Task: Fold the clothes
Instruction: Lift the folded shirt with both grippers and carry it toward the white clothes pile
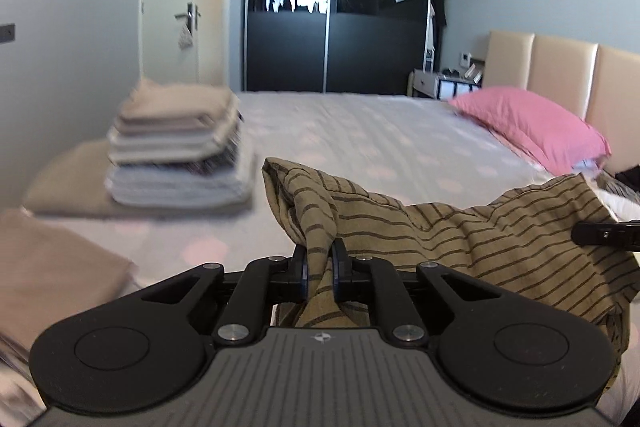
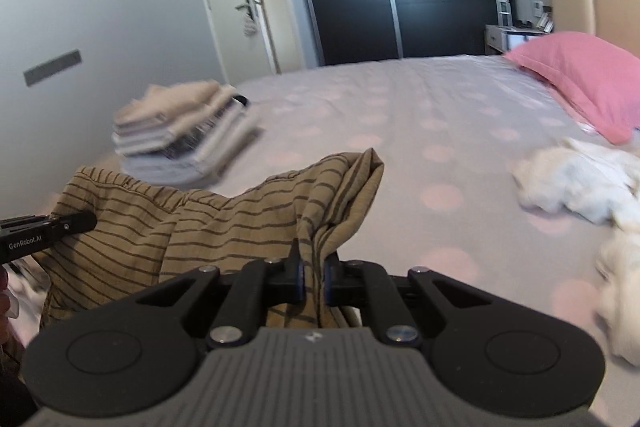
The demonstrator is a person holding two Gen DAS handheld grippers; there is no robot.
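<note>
A tan garment with thin dark stripes (image 1: pixel 480 227) hangs stretched between my two grippers above the bed. My left gripper (image 1: pixel 320 261) is shut on one bunched corner of it. My right gripper (image 2: pixel 313 267) is shut on the other corner of the same striped garment (image 2: pixel 224 223). The right gripper's tip (image 1: pixel 600 233) shows at the right edge of the left wrist view. The left gripper's tip (image 2: pixel 52 229) shows at the left edge of the right wrist view. The garment sags in the middle.
A stack of folded clothes (image 1: pixel 180 143) sits on the bed's left side, also in the right wrist view (image 2: pixel 184 135). Folded beige cloth (image 1: pixel 52 267) lies near left. White crumpled clothes (image 2: pixel 580 187) lie to the right. A pink pillow (image 1: pixel 532 127) and headboard (image 1: pixel 560 75) are far right.
</note>
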